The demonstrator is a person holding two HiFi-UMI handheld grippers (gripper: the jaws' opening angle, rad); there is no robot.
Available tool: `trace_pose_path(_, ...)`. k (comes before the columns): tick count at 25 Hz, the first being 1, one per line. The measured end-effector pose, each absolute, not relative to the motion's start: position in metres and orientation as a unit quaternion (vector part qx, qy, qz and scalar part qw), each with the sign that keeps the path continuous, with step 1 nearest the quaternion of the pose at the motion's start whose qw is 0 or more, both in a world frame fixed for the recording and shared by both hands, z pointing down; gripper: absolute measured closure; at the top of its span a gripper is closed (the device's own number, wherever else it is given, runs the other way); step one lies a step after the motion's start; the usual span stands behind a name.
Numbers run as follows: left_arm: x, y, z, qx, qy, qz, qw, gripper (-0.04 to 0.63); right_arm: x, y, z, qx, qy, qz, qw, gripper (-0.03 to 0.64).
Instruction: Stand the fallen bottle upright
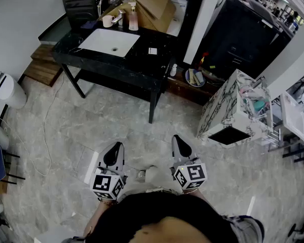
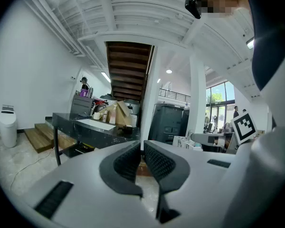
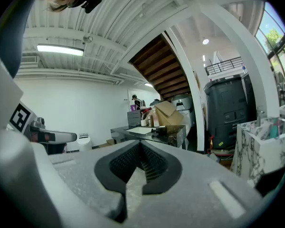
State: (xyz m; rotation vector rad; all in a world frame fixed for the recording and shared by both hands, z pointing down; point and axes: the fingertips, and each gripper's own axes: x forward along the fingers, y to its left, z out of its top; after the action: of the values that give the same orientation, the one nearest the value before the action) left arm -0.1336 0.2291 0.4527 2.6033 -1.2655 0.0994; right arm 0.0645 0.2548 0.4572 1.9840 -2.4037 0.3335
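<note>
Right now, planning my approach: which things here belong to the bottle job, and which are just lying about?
Job: left gripper, right gripper, both shut; pale item lying on the black table, maybe the fallen bottle.
Lying about: upright pump bottle, cup, cardboard box, white bin.

No word, brand name or number can be read anywhere. The only sign-like marks are black-and-white square code patterns, with no letters or digits. They stand on the marker cube of the left hand-held gripper and on that of the right hand-held gripper. Any print on the pump bottle on the bench is too small to tell.
</note>
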Motion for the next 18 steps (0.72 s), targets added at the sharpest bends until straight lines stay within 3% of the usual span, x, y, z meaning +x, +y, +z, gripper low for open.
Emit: trace_pose_path(18, -0.124, 0.219, 0.443, 0.894, -0.432, 0.029, 0.114, 0.592, 0.071, 0.251, 0.444, 0.625, -0.775, 0.091, 0.007, 0.611)
